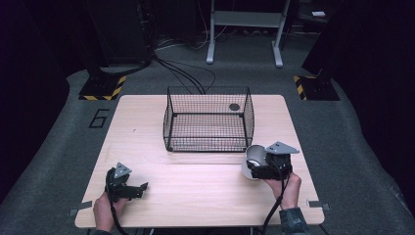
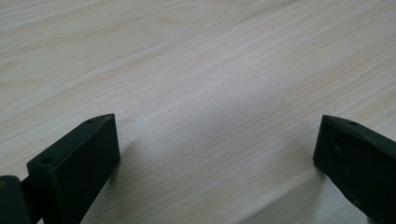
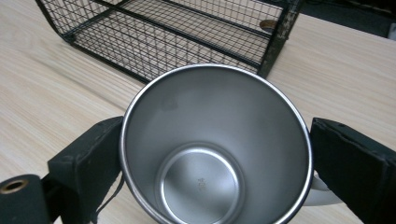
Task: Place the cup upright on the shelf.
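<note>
Right gripper view has the right tongs (image 3: 210, 154) clamped on the steel cup (image 3: 215, 144) near the desk's (image 1: 195, 181) right edge; the wire basket (image 1: 208, 119) waits just beyond, so dropping it in remains; left tongs (image 2: 215, 154) gape, empty.

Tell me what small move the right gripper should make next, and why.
Probably lift the steel cup slightly and carry it toward the wire basket. The right gripper has a jaw on each side of the cup's rim, seemingly clamped, and the basket stands just beyond it with its top open. The left gripper rests open over bare table.
</note>
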Available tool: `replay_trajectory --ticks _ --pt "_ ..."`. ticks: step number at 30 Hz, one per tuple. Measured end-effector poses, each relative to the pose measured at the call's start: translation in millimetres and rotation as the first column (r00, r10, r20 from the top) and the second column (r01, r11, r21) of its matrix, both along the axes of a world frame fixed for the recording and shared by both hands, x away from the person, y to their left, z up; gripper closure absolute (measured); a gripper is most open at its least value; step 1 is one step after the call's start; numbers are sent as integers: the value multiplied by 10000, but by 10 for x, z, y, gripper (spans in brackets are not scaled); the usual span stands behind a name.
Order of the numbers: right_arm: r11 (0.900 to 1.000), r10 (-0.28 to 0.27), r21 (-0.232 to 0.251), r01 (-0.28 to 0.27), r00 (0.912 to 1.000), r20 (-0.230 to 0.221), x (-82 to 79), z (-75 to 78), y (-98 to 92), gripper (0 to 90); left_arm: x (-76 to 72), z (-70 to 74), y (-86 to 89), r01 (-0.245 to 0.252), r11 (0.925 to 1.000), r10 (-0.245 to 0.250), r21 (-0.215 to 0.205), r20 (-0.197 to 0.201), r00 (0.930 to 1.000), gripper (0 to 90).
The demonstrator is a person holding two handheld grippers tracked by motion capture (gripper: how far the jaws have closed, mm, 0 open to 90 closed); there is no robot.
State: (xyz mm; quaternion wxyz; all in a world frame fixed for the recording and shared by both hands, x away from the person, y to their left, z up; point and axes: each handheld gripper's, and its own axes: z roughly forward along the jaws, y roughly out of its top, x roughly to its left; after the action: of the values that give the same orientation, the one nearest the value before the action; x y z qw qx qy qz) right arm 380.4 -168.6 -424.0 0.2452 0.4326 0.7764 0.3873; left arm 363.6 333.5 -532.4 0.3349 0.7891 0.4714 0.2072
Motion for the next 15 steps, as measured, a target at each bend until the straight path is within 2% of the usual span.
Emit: replay_trajectory --ticks 7,9,15 --pt "9993 361 -19 -361 9993 9 43 39 141 56 -1 0 -1 -13 10000 13 -5 4 10000 4" --pt "9989 476 -35 -476 9989 27 62 48 182 56 -3 7 1 22 10000 -22 -25 -123 9999 4" --pt "9967 808 -95 -807 9967 37 108 74 288 55 -3 -1 -4 -52 10000 52 -46 -11 10000 4"
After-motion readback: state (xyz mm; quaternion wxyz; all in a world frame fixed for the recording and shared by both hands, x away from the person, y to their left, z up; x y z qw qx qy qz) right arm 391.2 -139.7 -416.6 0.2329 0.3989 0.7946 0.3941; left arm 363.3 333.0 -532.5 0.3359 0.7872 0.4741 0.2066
